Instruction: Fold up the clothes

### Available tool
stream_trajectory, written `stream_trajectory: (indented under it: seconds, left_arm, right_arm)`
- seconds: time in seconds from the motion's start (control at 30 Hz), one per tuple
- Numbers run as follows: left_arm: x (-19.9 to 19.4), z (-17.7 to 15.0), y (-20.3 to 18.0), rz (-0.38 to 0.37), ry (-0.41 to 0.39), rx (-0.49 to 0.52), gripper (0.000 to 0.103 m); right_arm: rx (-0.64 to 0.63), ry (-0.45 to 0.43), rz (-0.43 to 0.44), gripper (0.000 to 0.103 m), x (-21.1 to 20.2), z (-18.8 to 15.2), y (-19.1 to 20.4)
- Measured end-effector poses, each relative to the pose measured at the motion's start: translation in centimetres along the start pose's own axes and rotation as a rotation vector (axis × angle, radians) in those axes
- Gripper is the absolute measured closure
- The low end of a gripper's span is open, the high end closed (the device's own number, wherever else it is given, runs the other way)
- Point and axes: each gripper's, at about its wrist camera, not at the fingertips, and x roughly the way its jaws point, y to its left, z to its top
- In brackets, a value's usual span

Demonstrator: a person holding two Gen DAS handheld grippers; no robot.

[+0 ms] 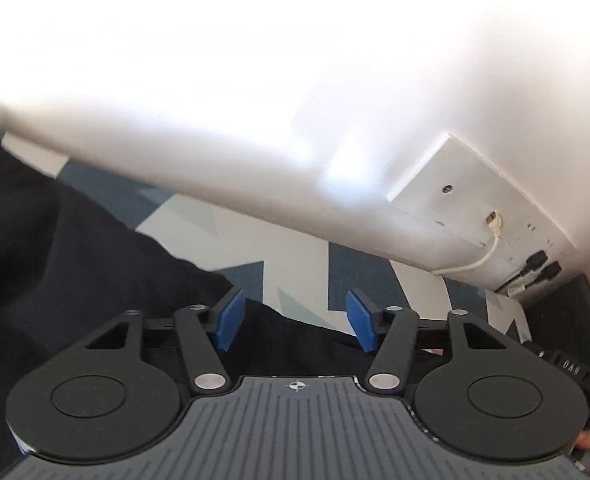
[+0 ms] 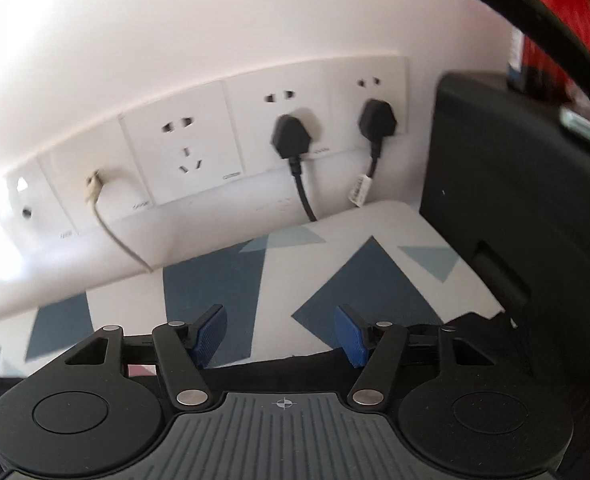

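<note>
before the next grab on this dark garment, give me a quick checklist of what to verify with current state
1. Left gripper open, nothing pinched between its fingers: ok.
2. Right gripper open and empty: ok.
3. Dark garment under both grippers: ok; its edge lies just below the fingers in each wrist view.
4. Garment flat and free of wrinkles: cannot tell; only part of it shows, partly blurred.
5. Clearance from the black plugs and their cords at the wall sockets: ok; they sit beyond the patterned cover, apart from the fingers.
6. Black box at the right edge of the cover: not ok, close to the right gripper's path.
</note>
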Motion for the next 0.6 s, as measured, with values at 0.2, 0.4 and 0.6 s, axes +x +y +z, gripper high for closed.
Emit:
stream_trajectory:
  seconds: [0.2, 0.4, 0.6]
  left_arm:
    - [-0.5, -3.8, -2.7, -0.020, 0.067, 0.275, 0.045]
    - [2.9, -5.7, -5.5, 0.066, 0.103, 0.483, 0.045]
    - [4.7, -3.0, -2.6, 0.288, -0.025, 0.421, 0.045]
  right_arm:
    - [-0.096, 0.036, -0.051, 0.043, -1.2, -2.4, -1.9]
    - [-0.162, 0.055, -0.104, 0.042, -1.2, -4.5, -2.9]
    - [-0.142, 0.003, -0.199, 0.047, -0.5, -4.5, -4.3]
